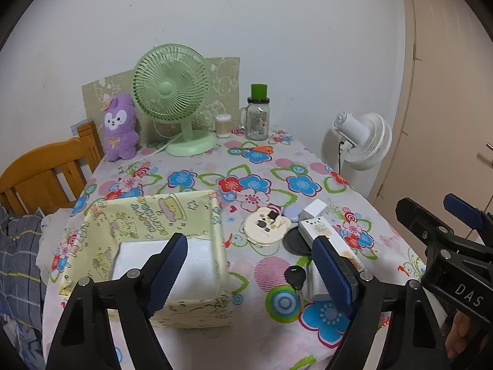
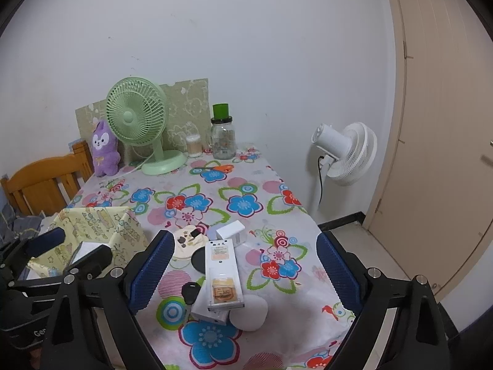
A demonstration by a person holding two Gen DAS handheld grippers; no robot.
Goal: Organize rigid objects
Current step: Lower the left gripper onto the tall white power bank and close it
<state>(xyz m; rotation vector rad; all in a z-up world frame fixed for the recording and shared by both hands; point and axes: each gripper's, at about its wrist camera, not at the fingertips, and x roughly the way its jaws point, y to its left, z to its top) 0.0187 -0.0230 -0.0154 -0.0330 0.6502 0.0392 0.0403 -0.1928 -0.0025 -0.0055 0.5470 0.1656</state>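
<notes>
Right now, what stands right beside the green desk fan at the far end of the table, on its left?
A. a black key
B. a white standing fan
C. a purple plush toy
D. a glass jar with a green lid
C: the purple plush toy sits upright just left of the green desk fan against the wall.

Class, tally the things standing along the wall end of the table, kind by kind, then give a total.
Fans: 1, green fan
Plush toys: 1, purple plush
Jars: 2, glass jar, swab jar
Total: 4
</notes>
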